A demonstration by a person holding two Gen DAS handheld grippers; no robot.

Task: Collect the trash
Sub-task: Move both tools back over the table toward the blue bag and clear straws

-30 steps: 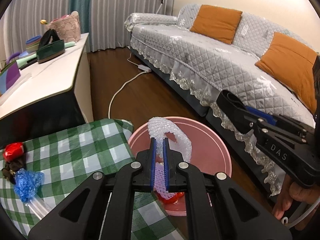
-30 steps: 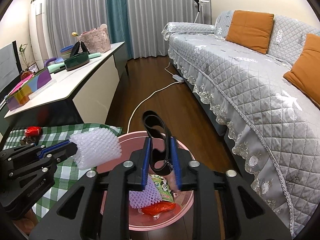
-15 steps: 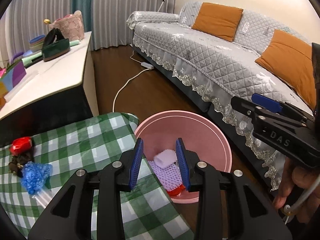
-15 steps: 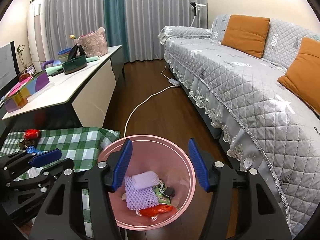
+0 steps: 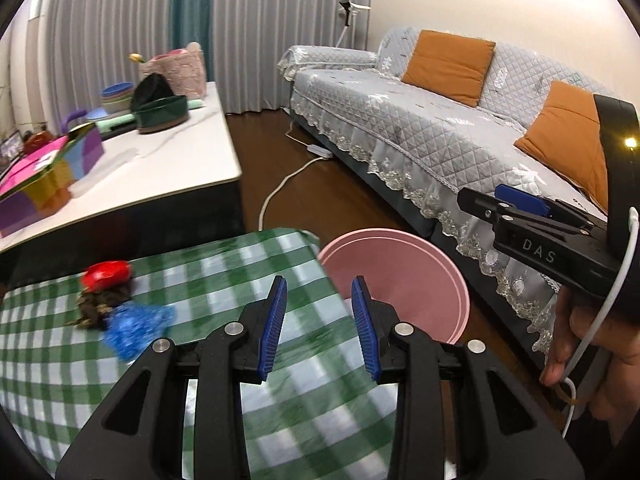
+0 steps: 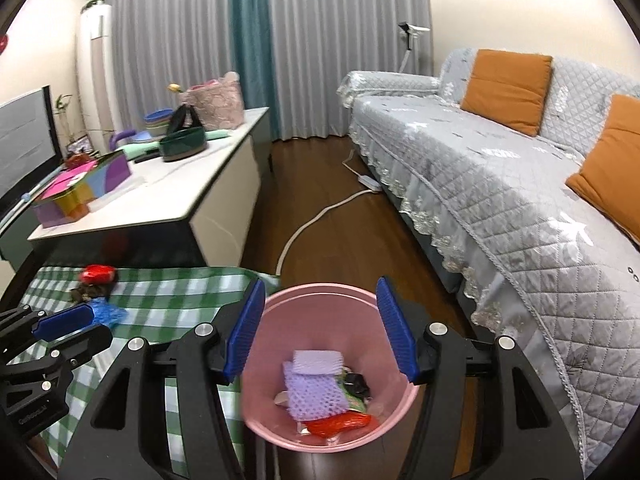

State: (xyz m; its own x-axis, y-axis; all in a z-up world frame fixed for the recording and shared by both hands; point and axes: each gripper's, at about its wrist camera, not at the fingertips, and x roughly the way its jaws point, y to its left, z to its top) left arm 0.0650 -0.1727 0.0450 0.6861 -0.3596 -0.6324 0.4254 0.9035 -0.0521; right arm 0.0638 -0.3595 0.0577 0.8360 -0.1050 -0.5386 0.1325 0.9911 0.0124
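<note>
A pink trash bin (image 6: 280, 428) stands on the floor beside the green checked table (image 5: 224, 272). It holds purple foam netting (image 6: 314, 390), a red wrapper (image 6: 338, 426) and other scraps. My right gripper (image 6: 322, 330) is open and empty above the bin. My left gripper (image 5: 318, 326) is open and empty over the table's right edge, next to the bin (image 5: 404, 264). On the table lie a red wrapper (image 5: 107, 274), a dark brown clump (image 5: 102, 302) and a blue crumpled wrapper (image 5: 138, 324).
A grey sofa (image 6: 500, 200) with orange cushions runs along the right. A white cabinet (image 6: 160, 196) with boxes and bowls stands at the back left. A white power cord (image 6: 316, 220) lies on the wooden floor.
Both grippers opened and dropped their loads, the foam netting and a black strap, into the bin. My left gripper then swung left over the table. The right gripper stayed above the bin.
</note>
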